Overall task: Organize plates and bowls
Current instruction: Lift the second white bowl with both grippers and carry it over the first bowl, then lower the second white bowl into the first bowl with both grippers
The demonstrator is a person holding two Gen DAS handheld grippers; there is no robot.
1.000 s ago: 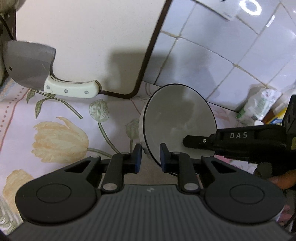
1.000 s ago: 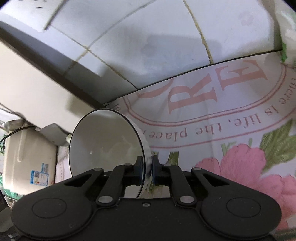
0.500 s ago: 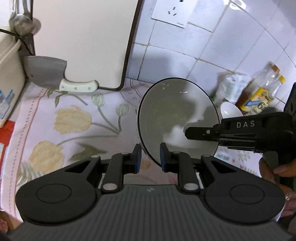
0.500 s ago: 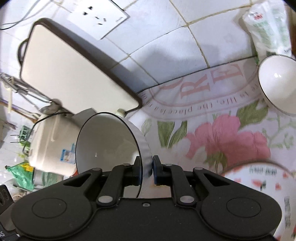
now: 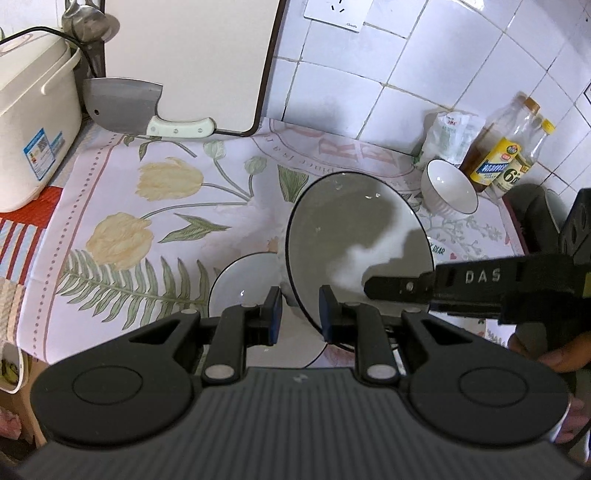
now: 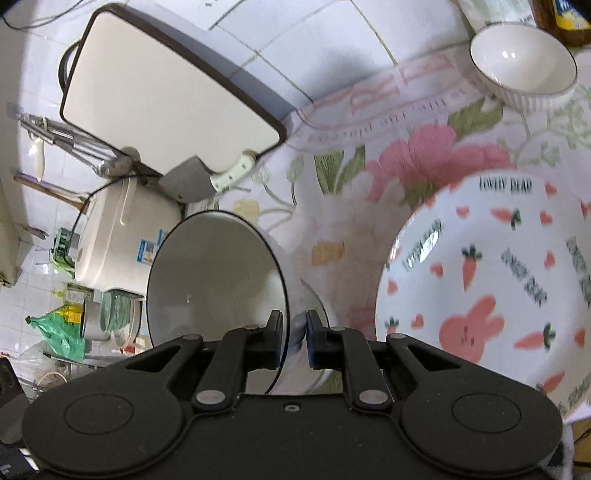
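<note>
1. The right tongs are nearly closed, pinching the rim of a white bowl that is tipped on edge, its mouth facing left in the right wrist view.
2. The left tongs stand partly open astride the same bowl's rim; whether the pads touch it cannot be told.
3. Under the held bowl sits a second bowl on the surface, which is covered by a flowered cloth.
4. A black tong finger marked "DAS" reaches in from the right over the bowl.
5. Just right lies a patterned plate with carrots, a rabbit and the words "LOVELY BEAR".
6. Farther back a small bowl stands beside a white packet and bottles, one showing "6".
7. At the back left, a cleaver leans on a cutting board near a rice cooker.
8. A wall socket sits on the tiles.
</note>
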